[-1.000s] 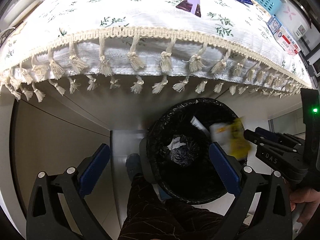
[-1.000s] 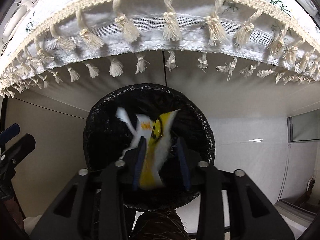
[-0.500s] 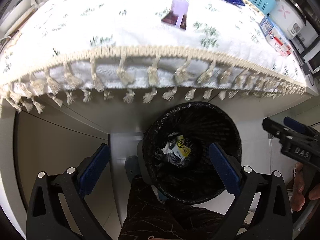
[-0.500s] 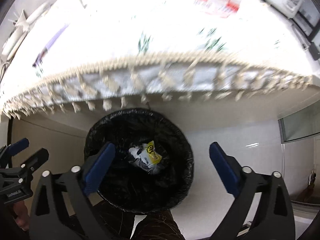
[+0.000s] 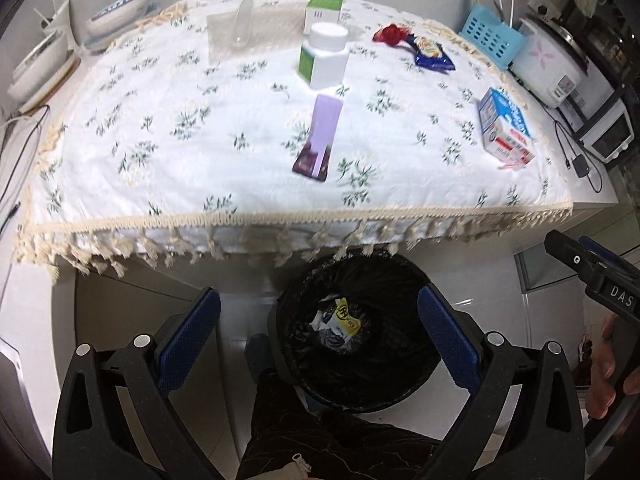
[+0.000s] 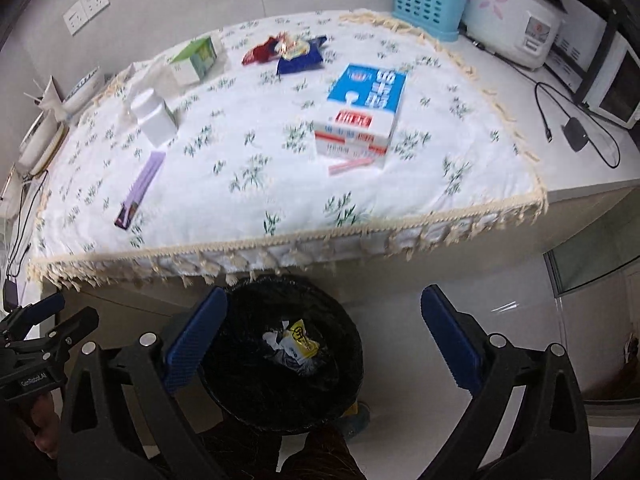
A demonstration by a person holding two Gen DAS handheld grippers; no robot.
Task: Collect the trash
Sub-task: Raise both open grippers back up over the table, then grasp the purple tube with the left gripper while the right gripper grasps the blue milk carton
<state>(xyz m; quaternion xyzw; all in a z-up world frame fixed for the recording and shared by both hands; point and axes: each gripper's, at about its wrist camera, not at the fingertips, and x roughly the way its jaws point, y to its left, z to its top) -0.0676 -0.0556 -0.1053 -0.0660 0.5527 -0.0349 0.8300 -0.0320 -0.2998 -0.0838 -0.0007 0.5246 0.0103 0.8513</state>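
Observation:
A black-lined trash bin [image 5: 316, 280] [image 6: 248, 300] stands on the floor under the table's front edge; a yellow wrapper [image 5: 347, 317] [image 6: 302, 340] lies inside on crumpled paper. My left gripper [image 5: 318, 332] hangs open above the bin, nothing between its blue pads. My right gripper [image 6: 324, 336] is wide open and empty over the bin too. On the floral tablecloth [image 5: 180, 160] lie a purple wrapper [image 5: 320, 136] [image 6: 140, 190], a blue and white carton [image 5: 506, 128] [image 6: 360, 112], red and blue snack wrappers [image 5: 416, 46] [image 6: 292, 52], a white bottle [image 5: 324, 58] [image 6: 154, 116] and a green box [image 5: 324, 10] [image 6: 194, 60].
A blue basket [image 6: 426, 0], a rice cooker [image 6: 516, 16] and a microwave [image 6: 612, 80] line the right counter. Bowls [image 5: 116, 10] stand at the back left. A clear packet [image 5: 232, 34] lies on the cloth. A person's dark trouser leg [image 5: 288, 428] is below the bin.
The right gripper opened and let go of the yellow wrapper, which now lies in the bin. Both grippers have risen, bringing the tabletop into view.

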